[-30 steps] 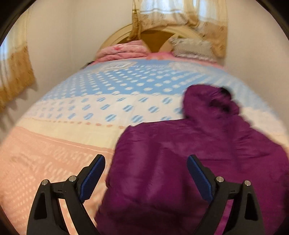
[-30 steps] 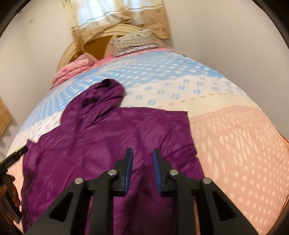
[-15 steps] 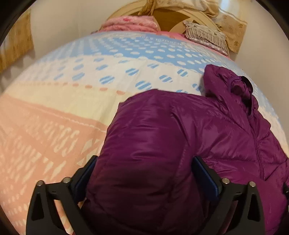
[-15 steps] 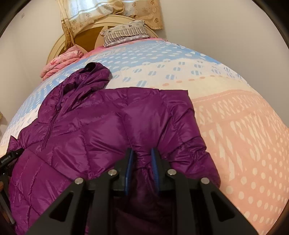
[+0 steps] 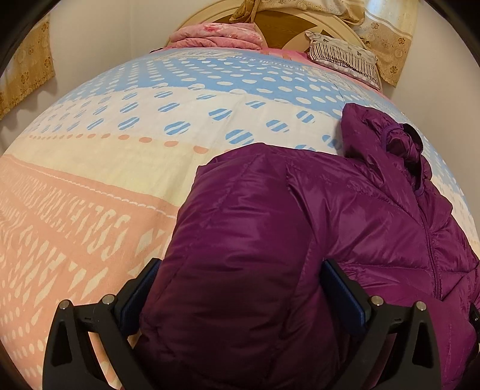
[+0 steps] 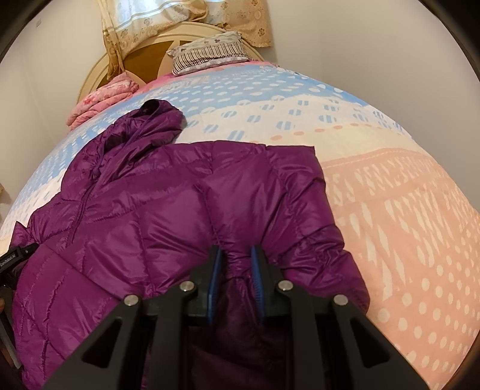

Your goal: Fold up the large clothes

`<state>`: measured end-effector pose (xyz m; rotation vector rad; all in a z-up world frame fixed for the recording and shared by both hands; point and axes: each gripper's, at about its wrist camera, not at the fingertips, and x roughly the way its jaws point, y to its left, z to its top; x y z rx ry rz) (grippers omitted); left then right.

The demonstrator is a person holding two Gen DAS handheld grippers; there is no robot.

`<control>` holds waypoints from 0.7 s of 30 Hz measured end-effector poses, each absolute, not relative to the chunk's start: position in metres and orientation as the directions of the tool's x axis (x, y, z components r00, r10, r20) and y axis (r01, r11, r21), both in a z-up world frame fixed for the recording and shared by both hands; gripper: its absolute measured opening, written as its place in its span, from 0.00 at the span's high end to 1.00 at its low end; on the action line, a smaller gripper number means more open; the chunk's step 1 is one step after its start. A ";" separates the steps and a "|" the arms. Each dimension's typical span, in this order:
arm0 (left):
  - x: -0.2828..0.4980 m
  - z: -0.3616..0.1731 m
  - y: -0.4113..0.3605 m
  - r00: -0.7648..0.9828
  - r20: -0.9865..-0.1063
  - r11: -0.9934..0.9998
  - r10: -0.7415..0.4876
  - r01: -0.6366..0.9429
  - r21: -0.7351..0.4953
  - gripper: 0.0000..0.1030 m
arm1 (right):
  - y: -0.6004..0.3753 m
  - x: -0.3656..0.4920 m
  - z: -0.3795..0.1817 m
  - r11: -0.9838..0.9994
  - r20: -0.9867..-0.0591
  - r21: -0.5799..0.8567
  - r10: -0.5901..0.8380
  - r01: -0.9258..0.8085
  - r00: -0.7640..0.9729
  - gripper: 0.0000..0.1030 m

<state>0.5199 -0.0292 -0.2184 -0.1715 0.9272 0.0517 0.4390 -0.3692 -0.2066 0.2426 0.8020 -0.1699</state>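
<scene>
A purple hooded puffer jacket (image 5: 300,216) lies on the bed, front up, hood toward the headboard; it also shows in the right wrist view (image 6: 168,204). My left gripper (image 5: 240,288) is open wide, its fingers on either side of the jacket's near left sleeve bulge. My right gripper (image 6: 235,264) is shut on a bunched fold of the jacket's right side. The other gripper's tip (image 6: 15,258) shows at the left edge of the right wrist view.
The bed has a pink, cream and blue dotted cover (image 5: 90,210). A folded pink blanket (image 5: 216,36) and a striped pillow (image 5: 342,57) lie by the rounded headboard (image 6: 144,57). Walls and beige curtains (image 6: 186,18) close in around the bed.
Both grippers have moved down and forward onto the jacket. The left fingers now straddle the sleeve. The right gripper has closed on a fold of fabric.
</scene>
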 end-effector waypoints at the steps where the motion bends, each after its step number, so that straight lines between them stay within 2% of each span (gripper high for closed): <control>1: 0.520 -0.218 -0.029 0.600 -0.800 0.985 -0.029 -0.118 -0.125 0.01 | -0.369 0.439 -0.207 0.959 -0.727 0.149 -0.059 0.241 0.684 0.78; 8: 0.514 -0.208 -0.025 0.584 -0.811 0.989 -0.033 -0.100 -0.112 0.01 | -0.369 0.440 -0.206 0.959 -0.730 0.157 -0.047 0.235 0.682 0.77; 10: 0.505 -0.193 -0.022 0.589 -0.808 0.992 -0.012 -0.095 -0.084 0.01 | -0.368 0.441 -0.202 0.965 -0.735 0.183 0.008 0.187 0.678 0.63; 12: 0.495 -0.166 -0.023 0.638 -0.770 0.996 -0.027 -0.045 -0.072 0.01 | -0.361 0.443 -0.188 0.978 -0.748 0.187 0.082 0.090 0.658 0.31; 13: 0.492 -0.150 -0.025 0.672 -0.740 0.999 -0.033 -0.008 -0.052 0.01 | -0.359 0.442 -0.181 0.981 -0.744 0.182 0.094 0.065 0.662 0.28; 16: 0.500 -0.122 -0.033 0.720 -0.692 0.998 -0.040 0.055 0.000 0.01 | -0.350 0.453 -0.154 0.992 -0.728 0.126 0.108 -0.022 0.677 0.27; 21: 0.554 -0.107 -0.059 0.723 -0.690 0.996 -0.047 0.088 0.025 0.01 | -0.353 0.506 -0.133 0.989 -0.733 0.136 0.140 -0.059 0.665 0.27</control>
